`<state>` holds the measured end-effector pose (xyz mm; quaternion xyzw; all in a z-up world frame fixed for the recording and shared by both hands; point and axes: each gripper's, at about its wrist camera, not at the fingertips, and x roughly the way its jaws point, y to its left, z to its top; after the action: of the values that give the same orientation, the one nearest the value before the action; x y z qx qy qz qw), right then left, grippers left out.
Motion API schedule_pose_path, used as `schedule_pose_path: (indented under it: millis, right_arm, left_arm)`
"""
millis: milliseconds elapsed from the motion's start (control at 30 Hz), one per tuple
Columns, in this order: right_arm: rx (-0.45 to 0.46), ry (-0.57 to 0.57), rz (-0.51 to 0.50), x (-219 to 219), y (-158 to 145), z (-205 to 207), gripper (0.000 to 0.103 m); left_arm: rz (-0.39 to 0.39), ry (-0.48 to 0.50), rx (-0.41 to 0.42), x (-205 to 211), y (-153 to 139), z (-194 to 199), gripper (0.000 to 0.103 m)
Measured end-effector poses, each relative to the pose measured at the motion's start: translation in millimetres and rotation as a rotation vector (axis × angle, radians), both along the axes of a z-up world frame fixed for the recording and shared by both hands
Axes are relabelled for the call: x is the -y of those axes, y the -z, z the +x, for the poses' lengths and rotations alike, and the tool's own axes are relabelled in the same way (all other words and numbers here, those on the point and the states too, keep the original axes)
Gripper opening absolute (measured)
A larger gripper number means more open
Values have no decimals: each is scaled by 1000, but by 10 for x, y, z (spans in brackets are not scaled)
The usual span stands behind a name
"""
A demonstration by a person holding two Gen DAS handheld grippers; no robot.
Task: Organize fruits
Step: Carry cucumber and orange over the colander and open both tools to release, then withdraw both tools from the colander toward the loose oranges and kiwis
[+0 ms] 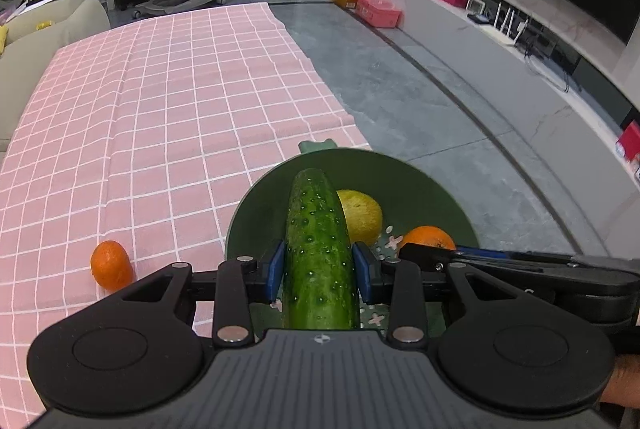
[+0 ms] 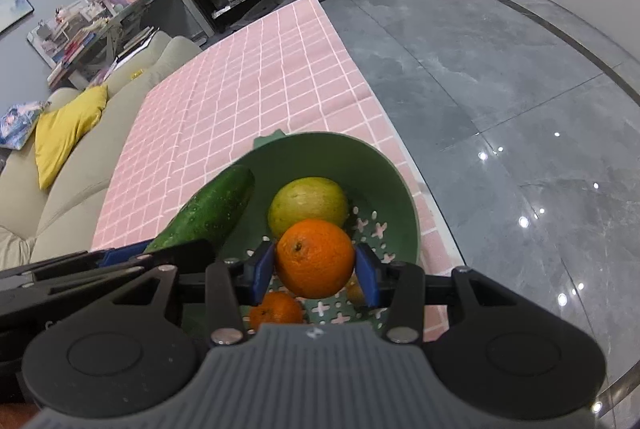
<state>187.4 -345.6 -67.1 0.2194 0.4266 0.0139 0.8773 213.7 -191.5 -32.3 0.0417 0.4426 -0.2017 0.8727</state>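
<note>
Two grippers work together over the green bowl (image 2: pixel 404 189), and each one holds a fruit. The left gripper (image 1: pixel 319 271) is closed on a cucumber (image 1: pixel 318 249), with its blue pads (image 1: pixel 276 271) pressing both sides of the long body, and the free end of the cucumber points forward, over the bowl. The right gripper (image 2: pixel 315 271) is clamped on an orange (image 2: pixel 315 257), directly above the bowl floor. Ahead of the orange lies a yellow-green round fruit (image 2: pixel 307 205), and below the right gripper rests a second small orange (image 2: pixel 276 308). One more orange (image 1: pixel 111 265) sits on the pink checked cloth (image 1: pixel 160 109), to the left of the left gripper. To do this step well, I think each fruit should be lowered close to the bowl floor before the grip is loosened, and the cucumber laid along the wall, so it does not roll over the rim. The cucumber skin is bumpy and glossy, the orange peel is finely pitted, and the bowl looks like smooth plastic with cross-shaped holes.
</note>
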Motion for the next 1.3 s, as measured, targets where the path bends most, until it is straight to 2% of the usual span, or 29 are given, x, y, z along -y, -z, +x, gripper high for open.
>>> schedule_pose_path:
  millis: [233, 400, 533, 633, 767, 833, 1033, 1167, 1300]
  right_arm:
    - [-27, 3, -12, 28, 112, 79, 41]
    - [-26, -39, -67, -45, 135, 103, 41]
    - [-27, -62, -65, -71, 173, 102, 42]
    - [-25, -70, -92, -97, 175, 117, 41]
    - [-18, -59, -95, -81, 183, 136, 42]
    - [-20, -54, -99, -85, 180, 136, 42]
    - [-15, -32, -66, -45, 155, 123, 51]
    - [-8, -34, -52, -45, 128, 113, 52]
    - [18, -52, -44, -84, 27, 77, 52]
  left_arm:
    - [12, -9, -36, 13, 112, 64, 41]
    - [12, -29, -46, -41, 173, 84, 41]
    - [17, -39, -59, -79, 236, 80, 41]
    - [20, -41, -41, -79, 236, 44, 41]
    - [26, -56, -62, -76, 273, 46, 47]
    - [4, -76, -72, -104, 281, 55, 47]
    - [-25, -93, -44, -179, 134, 17, 48]
    - [-67, -112, -44, -265, -24, 12, 49]
    - [-73, -125, -12, -441, -218, -80, 52]
